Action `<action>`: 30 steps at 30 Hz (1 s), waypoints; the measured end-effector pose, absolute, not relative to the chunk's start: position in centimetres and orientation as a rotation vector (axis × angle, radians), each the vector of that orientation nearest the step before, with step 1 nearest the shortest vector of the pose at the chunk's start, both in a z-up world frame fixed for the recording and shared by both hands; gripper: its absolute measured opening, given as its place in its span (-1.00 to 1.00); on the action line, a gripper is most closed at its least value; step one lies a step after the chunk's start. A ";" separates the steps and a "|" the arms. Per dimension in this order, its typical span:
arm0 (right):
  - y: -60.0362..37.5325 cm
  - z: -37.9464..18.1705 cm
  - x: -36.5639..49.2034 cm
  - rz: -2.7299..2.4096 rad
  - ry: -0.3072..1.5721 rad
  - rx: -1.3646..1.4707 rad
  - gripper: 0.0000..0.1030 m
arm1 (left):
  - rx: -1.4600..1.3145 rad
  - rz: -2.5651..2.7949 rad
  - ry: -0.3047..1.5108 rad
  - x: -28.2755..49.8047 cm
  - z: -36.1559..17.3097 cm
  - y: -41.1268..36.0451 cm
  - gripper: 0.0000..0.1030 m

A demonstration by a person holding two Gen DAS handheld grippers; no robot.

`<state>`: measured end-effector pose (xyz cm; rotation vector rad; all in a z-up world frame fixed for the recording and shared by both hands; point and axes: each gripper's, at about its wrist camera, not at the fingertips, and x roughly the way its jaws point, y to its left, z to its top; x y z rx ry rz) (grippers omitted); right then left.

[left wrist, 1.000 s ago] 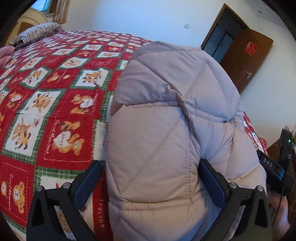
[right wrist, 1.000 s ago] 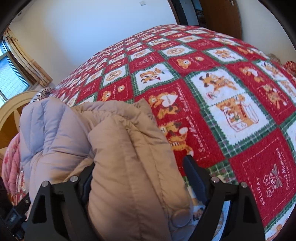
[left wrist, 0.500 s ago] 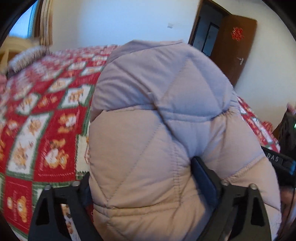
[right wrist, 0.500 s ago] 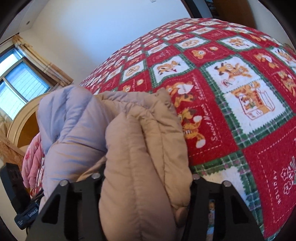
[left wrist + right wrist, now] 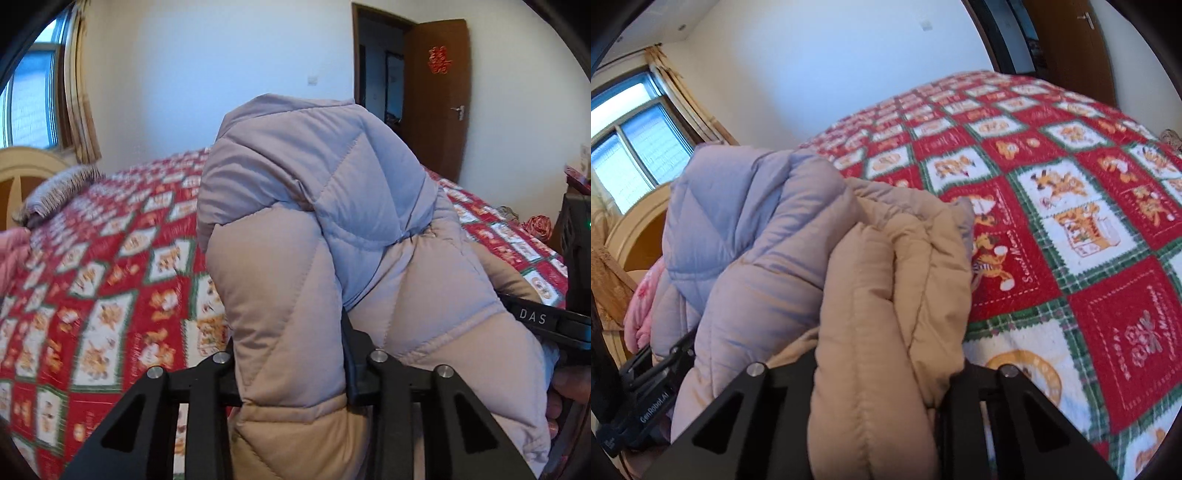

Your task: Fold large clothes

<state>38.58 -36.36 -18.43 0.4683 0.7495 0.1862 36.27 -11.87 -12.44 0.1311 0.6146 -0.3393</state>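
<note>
Puffy beige quilted down jacket (image 5: 295,280) is bunched at the near edge of the bed, above the red-and-green patchwork bear bedspread (image 5: 1071,229). The left gripper (image 5: 290,354) and right gripper (image 5: 882,369) have just been closing, and each now pinches a thick roll of padding. Slippery, springy fill could squeeze out of either pinch, dropping a corner and spoiling the fold. Both grippers' pads are buried in fabric; the jacket's lower part is cut off.
</note>
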 end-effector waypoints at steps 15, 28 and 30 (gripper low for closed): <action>-32.4 -10.2 30.2 0.397 0.565 0.462 -0.58 | 0.101 -0.291 0.429 26.0 -3.5 -1.9 -0.33; -26.6 -9.0 30.4 0.539 0.599 0.370 -0.58 | 0.036 -0.148 0.452 24.4 -4.6 7.4 -0.33; -25.7 -9.2 30.4 0.557 0.609 0.354 -0.58 | 0.019 -0.132 0.465 24.3 -5.0 8.9 -0.33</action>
